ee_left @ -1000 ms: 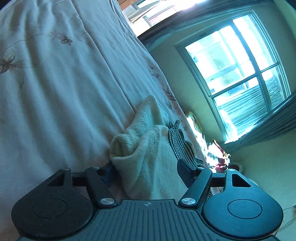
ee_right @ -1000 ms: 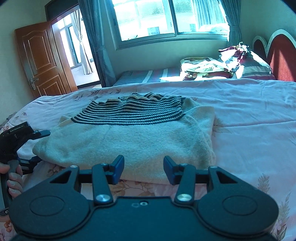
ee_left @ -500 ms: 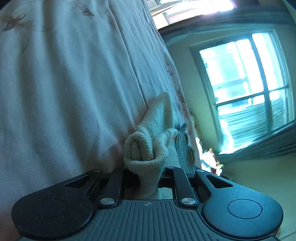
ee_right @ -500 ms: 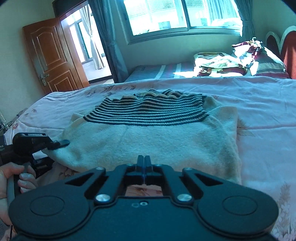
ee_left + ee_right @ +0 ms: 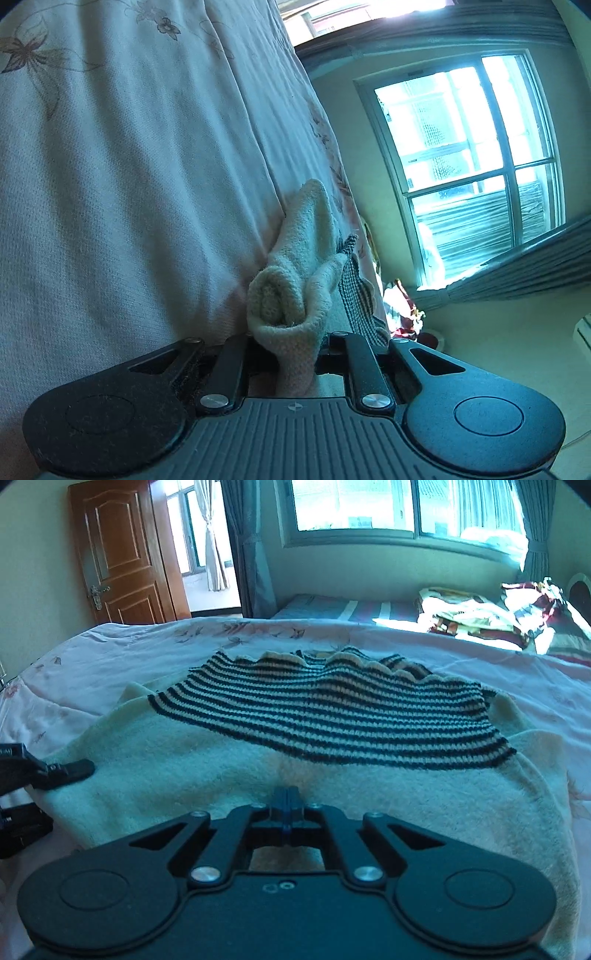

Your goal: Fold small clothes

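Left tongs (image 5: pixel 295 354) pinching cream sweater (image 5: pixel 207 775), right tongs (image 5: pixel 286 805) shut empty, floral bedsheet (image 5: pixel 129 184), sunlit window (image 5: pixel 354 506)

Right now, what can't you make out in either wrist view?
- Left wrist: left gripper pads, buried in the bunched sweater edge.
- Right wrist: whether the shut right gripper pinches the sweater; its own body hides the contact.
- Right wrist: the person's hand, cut off at the left edge.
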A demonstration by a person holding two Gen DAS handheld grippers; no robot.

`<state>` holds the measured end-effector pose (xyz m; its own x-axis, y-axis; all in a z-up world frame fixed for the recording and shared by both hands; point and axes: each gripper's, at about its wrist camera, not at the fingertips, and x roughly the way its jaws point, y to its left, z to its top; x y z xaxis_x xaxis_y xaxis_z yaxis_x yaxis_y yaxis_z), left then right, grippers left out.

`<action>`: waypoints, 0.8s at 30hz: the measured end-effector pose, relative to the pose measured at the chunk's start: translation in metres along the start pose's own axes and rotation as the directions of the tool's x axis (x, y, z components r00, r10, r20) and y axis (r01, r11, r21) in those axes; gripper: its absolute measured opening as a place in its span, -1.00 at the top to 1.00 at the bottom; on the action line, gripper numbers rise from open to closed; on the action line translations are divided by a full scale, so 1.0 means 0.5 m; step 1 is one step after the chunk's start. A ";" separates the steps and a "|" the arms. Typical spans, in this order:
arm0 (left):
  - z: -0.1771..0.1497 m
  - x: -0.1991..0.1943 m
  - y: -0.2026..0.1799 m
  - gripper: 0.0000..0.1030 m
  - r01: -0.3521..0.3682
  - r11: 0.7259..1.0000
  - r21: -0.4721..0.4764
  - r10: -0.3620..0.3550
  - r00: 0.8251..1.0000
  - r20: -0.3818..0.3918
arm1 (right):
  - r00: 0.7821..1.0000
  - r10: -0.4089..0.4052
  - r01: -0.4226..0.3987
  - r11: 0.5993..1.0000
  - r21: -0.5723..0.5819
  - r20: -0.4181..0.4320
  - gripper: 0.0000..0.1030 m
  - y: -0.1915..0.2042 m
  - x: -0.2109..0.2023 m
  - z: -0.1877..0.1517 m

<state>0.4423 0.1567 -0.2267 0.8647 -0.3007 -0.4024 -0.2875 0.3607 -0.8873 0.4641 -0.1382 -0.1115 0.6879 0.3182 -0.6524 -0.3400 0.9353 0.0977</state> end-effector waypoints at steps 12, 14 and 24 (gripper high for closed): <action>0.010 -0.037 -0.052 0.75 0.027 0.991 0.129 -0.029 0.999 0.015 | 1.000 0.018 -0.018 1.000 0.026 -0.001 1.00 -0.008 -0.003 0.001; 0.012 -0.045 -0.098 0.75 0.073 0.979 0.188 -0.073 0.997 -0.005 | 1.000 0.017 -0.017 0.999 0.039 0.002 1.00 -0.009 0.000 0.001; -0.098 0.048 -0.365 0.75 0.205 0.839 0.504 -0.066 0.958 -0.279 | 0.988 0.155 -0.152 0.924 0.351 0.020 0.99 -0.089 -0.003 -0.005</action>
<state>0.4954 0.0405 -0.0853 0.7324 -0.5583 -0.3897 0.1437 0.6863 -0.7130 0.4765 -0.1809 -0.1170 0.6393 0.4626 -0.6142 -0.1943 0.8700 0.4531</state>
